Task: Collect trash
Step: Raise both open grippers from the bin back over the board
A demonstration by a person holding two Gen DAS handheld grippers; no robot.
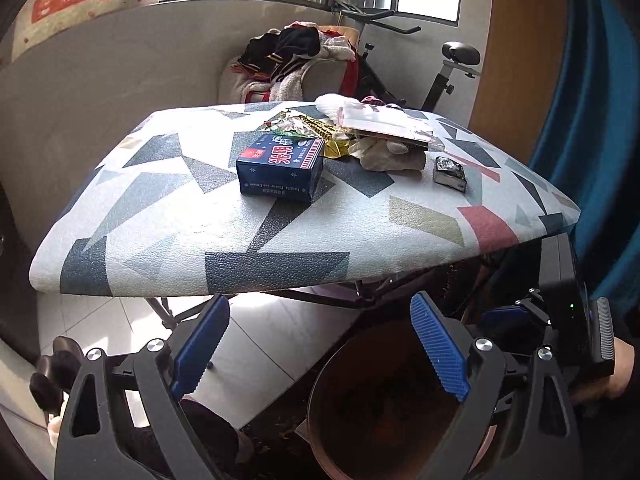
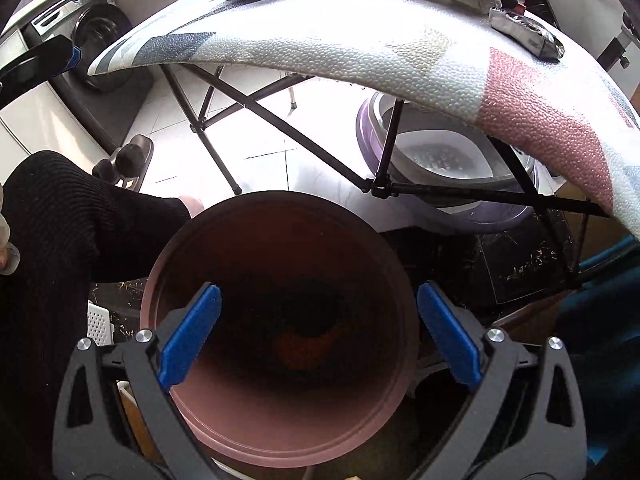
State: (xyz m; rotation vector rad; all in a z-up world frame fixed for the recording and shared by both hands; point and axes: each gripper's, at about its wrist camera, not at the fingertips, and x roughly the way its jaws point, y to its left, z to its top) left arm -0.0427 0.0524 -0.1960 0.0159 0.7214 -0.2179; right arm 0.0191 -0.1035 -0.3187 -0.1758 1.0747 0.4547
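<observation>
Left hand-held gripper: you hold it wide, empty, below the bench edge.
Right hand-held gripper: yours gapes wide too, empty, directly over the brown bin.
Trash: the blue carton stands mid-bench; crumpled wrappers are piled behind it, and a small dark packet lies to the right, apart.
Bin: on the floor beside the bench (its inside is dark).

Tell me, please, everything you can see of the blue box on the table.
The blue box is a rectangular carton, cardboard by its look, with a red and white label on top, small white print along its side and a QR code on another face. It lies flat on the patterned table, closed, just ahead of the wrapper heap. Nothing grips it.
</observation>
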